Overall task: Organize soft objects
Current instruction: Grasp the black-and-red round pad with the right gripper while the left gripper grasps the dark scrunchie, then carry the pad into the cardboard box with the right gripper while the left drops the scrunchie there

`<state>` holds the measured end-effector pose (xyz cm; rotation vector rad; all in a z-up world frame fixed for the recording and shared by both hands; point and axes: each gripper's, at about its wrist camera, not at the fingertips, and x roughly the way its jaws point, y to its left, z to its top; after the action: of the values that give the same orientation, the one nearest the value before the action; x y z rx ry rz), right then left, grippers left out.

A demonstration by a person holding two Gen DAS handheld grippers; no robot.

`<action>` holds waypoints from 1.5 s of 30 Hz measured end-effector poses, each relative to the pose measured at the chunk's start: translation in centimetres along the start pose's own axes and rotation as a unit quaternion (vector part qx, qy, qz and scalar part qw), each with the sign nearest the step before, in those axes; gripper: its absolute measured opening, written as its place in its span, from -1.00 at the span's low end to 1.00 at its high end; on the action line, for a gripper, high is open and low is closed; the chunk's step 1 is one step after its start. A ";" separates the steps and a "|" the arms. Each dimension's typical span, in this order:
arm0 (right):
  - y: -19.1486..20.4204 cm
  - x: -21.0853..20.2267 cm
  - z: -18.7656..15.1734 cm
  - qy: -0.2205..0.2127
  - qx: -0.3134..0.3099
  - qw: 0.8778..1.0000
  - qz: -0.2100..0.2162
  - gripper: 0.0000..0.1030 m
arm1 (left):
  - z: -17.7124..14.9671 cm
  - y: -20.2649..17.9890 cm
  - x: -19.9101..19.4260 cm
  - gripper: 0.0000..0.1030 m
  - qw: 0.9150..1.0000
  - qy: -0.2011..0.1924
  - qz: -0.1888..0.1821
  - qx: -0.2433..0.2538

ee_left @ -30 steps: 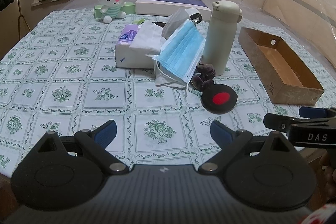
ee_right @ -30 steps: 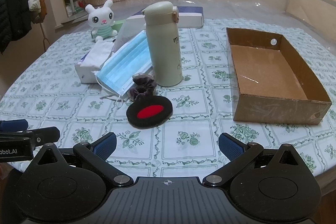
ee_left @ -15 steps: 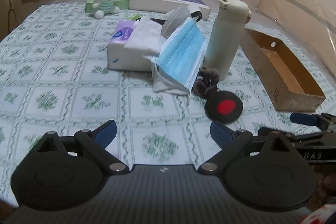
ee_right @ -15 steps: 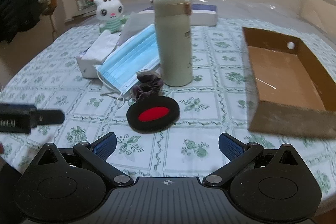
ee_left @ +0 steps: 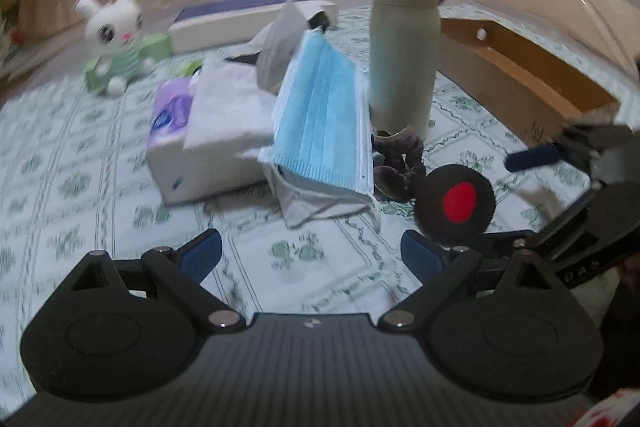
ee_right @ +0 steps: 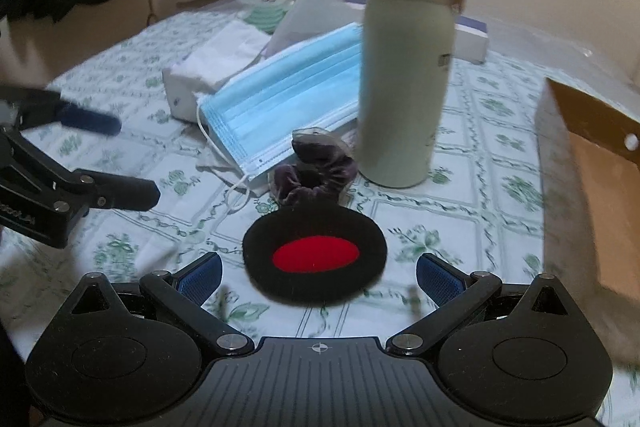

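Note:
A black round pad with a red centre (ee_right: 315, 255) lies on the tablecloth just ahead of my right gripper (ee_right: 318, 273), which is open and empty. The pad also shows in the left wrist view (ee_left: 456, 202). Behind it lie a dark purple scrunchie (ee_right: 314, 167) and a blue face mask (ee_right: 284, 95) leaning on a tissue pack (ee_left: 200, 131). A white plush bunny (ee_left: 116, 39) sits at the back. My left gripper (ee_left: 310, 253) is open and empty, short of the mask (ee_left: 320, 119).
A tall pale green flask (ee_right: 406, 67) stands upright right behind the scrunchie. An open cardboard box (ee_left: 520, 71) lies on the right. A flat white and blue box (ee_left: 248, 19) sits at the back. The table has a green patterned cloth (ee_left: 80, 187).
Both grippers have moved forward over the table toward the pile. The black pad now sits close between the right gripper's fingertips. Both stay open.

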<state>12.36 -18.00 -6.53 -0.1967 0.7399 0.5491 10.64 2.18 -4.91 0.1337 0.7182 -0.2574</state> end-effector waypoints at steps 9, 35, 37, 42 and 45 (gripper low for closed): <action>0.0 2.8 0.3 0.016 -0.027 0.999 0.015 0.99 | 0.2 0.6 2.5 0.84 0.999 -0.001 -0.015 0.028; -7.2 -4.2 -0.4 -0.057 0.056 0.993 -0.091 0.55 | 3.8 -9.0 8.7 -0.06 0.970 -0.026 -0.020 0.243; -7.3 -4.1 -0.4 -0.061 0.061 0.992 -0.087 0.55 | 3.7 -9.4 9.2 -0.24 0.965 -0.027 -0.013 0.262; -7.5 -4.2 -0.4 -0.066 0.068 0.992 -0.084 0.55 | 3.9 -9.6 9.6 -0.76 0.964 -0.023 -0.012 0.263; -7.4 -4.8 -0.3 -0.071 0.067 0.991 -0.087 0.55 | 4.1 -9.7 9.3 -0.82 0.969 -0.018 -0.016 0.245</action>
<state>13.30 -26.29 -3.61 -0.0948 0.6114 0.3425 17.27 -9.68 -8.31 0.5865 0.6092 -0.4649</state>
